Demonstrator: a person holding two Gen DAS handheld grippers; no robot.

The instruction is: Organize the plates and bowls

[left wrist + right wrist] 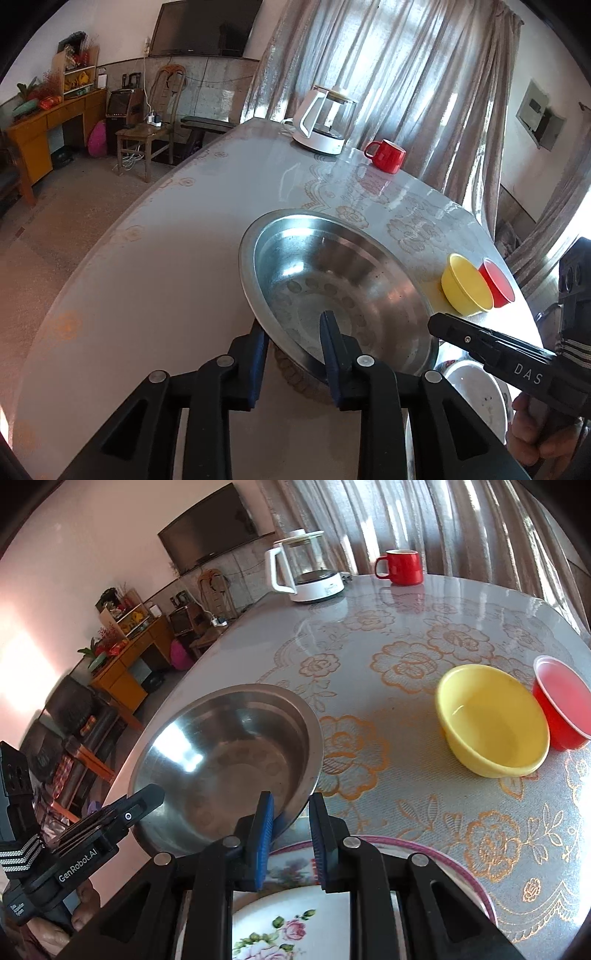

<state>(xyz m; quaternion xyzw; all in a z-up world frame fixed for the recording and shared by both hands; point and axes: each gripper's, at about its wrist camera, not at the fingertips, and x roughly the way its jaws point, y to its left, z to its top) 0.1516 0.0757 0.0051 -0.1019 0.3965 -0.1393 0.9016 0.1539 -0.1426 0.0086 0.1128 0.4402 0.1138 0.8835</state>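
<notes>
This is a lived-in home, a living or dining room. A flat television [207, 27] hangs on the far wall above a wooden chair [147, 125] and a cluttered wooden desk [48, 125] at far left. Long curtains [399, 62] cover the window beyond a flower-patterned dining table [406, 672] bearing a glass kettle [306, 568] and red mug [400, 566].

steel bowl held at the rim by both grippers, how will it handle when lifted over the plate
The steel bowl looks thin-walled, so probably light and stiff. Its polished rim may slip between the left gripper and right gripper, each pinching only an edge. If dropped, it would probably clatter on the flowered plate underneath.
</notes>
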